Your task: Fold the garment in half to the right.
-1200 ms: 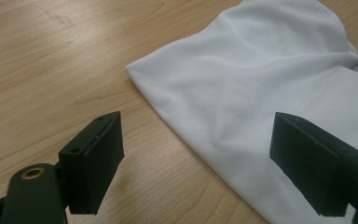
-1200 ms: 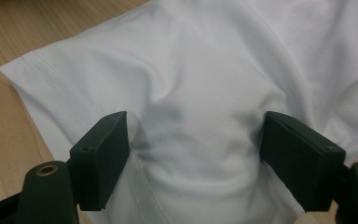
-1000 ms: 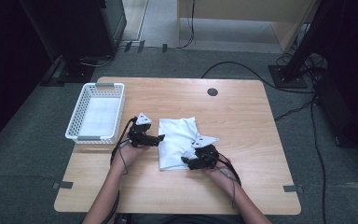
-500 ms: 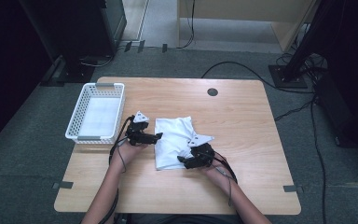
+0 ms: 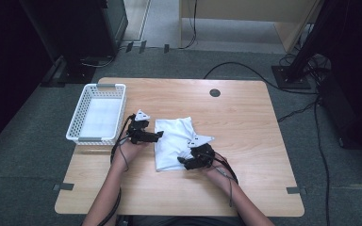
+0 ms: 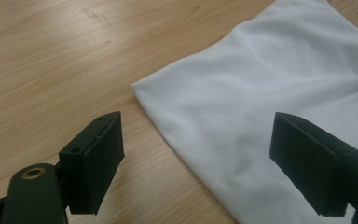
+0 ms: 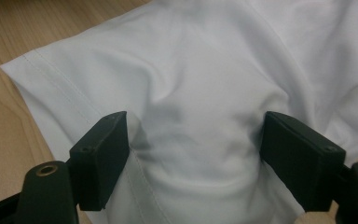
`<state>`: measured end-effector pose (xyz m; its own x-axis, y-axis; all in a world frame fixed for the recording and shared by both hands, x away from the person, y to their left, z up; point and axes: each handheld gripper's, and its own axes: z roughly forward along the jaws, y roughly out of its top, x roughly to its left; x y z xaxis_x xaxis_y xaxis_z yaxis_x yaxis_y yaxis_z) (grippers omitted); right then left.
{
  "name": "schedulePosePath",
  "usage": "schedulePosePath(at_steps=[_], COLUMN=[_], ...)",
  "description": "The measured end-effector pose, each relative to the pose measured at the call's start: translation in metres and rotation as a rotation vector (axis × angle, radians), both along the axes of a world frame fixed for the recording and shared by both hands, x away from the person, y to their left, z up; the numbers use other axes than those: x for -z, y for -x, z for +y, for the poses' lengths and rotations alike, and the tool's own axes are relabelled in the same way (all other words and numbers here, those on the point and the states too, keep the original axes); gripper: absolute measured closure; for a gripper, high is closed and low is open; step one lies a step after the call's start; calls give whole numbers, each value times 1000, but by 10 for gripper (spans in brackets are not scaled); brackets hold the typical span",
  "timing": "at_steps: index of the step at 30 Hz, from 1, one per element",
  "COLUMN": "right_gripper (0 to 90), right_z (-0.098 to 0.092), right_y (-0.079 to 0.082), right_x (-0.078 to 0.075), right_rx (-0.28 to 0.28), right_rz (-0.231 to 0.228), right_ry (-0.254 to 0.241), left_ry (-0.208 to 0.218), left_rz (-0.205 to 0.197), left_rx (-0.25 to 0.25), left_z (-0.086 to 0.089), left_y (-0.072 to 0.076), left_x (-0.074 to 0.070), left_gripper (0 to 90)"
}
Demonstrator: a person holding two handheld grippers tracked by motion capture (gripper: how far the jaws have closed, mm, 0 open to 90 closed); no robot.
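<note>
the white cloth [image 5: 172, 141] is lain between left gripper [image 5: 156, 135] and right gripper [image 5: 183, 162] (both are opened wide, nothing is gripped), the right one being pressed onto its near edge.

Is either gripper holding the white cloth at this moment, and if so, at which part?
Neither holds it. The left gripper is open over the edge of the white cloth; the right gripper is open, jaws pressing down on its middle folds.
</note>
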<state>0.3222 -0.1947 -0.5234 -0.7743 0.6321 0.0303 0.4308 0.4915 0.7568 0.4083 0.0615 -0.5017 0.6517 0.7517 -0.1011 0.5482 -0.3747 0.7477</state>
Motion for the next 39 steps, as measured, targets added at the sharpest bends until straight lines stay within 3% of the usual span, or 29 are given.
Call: schedulePosePath(at_steps=[14,28,39], right_gripper=[238,238,239], right_z=[7,12,15], right_y=[-2,-6,-9], right_x=[0,0,0], right_rx=[-2,-11,-20], right_rz=[3,1,0], right_ry=[1,1,2], left_ry=[-9,-17,-38], left_rz=[9,-14,-10], left_rx=[-16,-41,-48], left_z=[3,6,4], left_y=[-9,-20,-34], left_x=[6,6,9], left_gripper=[181,181,182])
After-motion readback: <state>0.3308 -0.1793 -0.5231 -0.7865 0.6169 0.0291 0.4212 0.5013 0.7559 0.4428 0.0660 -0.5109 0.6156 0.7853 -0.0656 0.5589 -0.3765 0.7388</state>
